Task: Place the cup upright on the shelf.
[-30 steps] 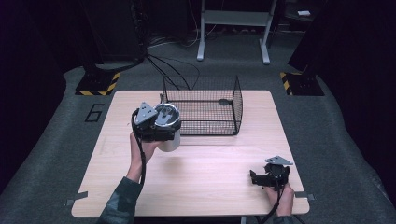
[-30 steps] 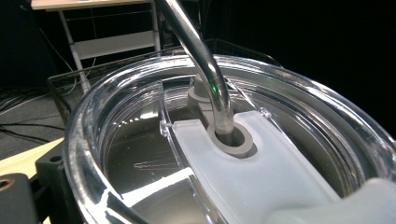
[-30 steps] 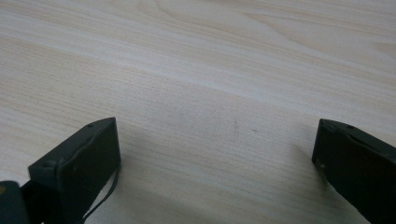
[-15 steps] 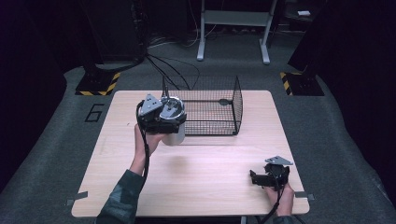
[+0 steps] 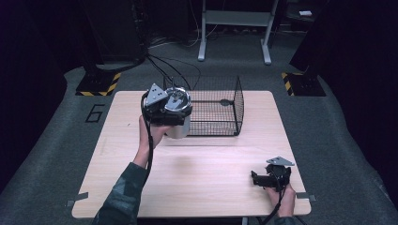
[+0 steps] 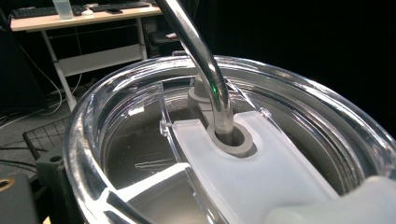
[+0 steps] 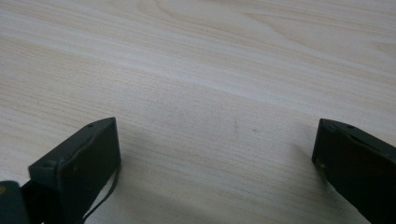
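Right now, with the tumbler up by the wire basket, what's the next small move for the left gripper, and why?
Probably carry it a little further over the wire basket rim, then lower. The left gripper holds the tumbler lifted at the basket's near-left corner, not yet inside. The right gripper rests open, away from it.

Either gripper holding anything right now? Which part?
Left gripper holds a lidded tumbler with a metal straw, apparently near its top; exact contact is hidden. Right gripper is open over the table, holding nothing.
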The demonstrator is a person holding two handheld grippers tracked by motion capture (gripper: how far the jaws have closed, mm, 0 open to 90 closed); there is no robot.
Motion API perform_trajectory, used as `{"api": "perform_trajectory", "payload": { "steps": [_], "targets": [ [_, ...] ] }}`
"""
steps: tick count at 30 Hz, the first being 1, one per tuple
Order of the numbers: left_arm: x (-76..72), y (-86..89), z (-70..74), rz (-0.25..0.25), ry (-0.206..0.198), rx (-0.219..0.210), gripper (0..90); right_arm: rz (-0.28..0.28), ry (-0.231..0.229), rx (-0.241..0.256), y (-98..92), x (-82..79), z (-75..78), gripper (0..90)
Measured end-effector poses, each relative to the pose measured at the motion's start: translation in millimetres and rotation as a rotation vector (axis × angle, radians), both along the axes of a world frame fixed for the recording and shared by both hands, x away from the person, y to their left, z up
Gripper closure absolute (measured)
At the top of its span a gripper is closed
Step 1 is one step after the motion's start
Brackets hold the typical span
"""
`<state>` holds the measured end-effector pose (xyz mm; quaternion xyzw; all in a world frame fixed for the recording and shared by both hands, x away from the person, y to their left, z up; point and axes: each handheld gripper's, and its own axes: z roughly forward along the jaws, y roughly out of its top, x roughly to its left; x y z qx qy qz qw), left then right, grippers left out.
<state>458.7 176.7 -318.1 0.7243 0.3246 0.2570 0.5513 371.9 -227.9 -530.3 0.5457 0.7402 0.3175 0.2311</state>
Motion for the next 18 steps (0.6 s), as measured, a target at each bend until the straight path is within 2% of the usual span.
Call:
{"api": "perform_trajectory", "payload": {
  "steps": [18],
  "targets": [
    [24.3,-9.3,10.5,0.006,-0.001,0.001,2.4,0.001,0.0,0.001,0.0,0.0,0.0,0.7]
  ]
}}
